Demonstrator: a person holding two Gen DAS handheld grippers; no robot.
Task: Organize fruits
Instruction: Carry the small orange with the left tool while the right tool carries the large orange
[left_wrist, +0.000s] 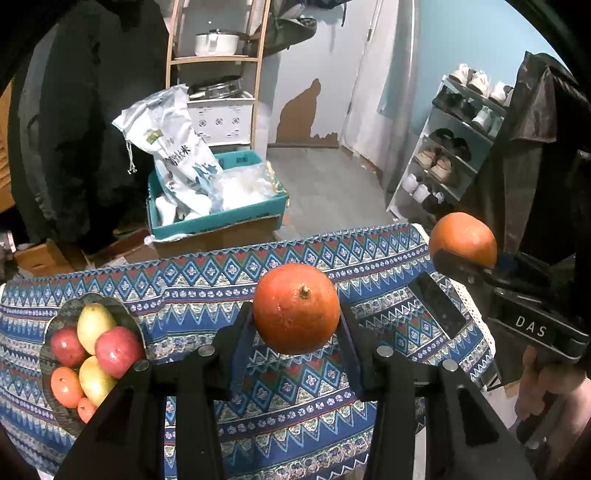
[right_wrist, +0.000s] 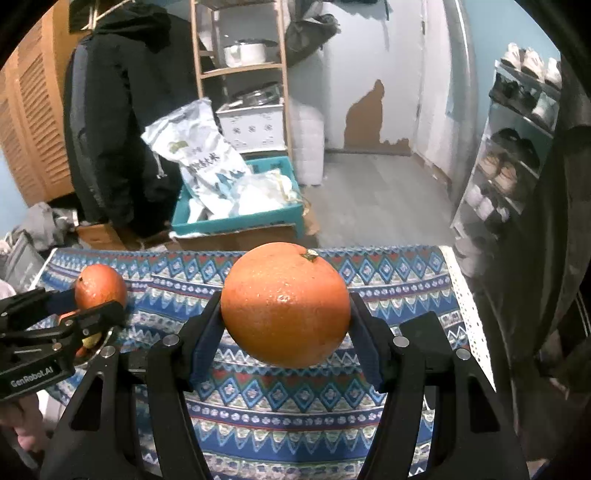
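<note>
My left gripper is shut on an orange with its stem facing up, held above the patterned blue tablecloth. To its left a dark scalloped bowl holds red apples, yellow fruits and small oranges. In the right wrist view my right gripper is shut on a bigger orange, also lifted off the cloth. Each gripper shows in the other's view: the right gripper with its orange, the left gripper with its orange. The left gripper mostly hides the bowl there.
A dark flat rectangle lies on the cloth at the right. Behind the table a teal crate with white bags stands on the floor. A shoe rack lines the right wall. A dark coat hangs at the left. A hand grips the right gripper's handle.
</note>
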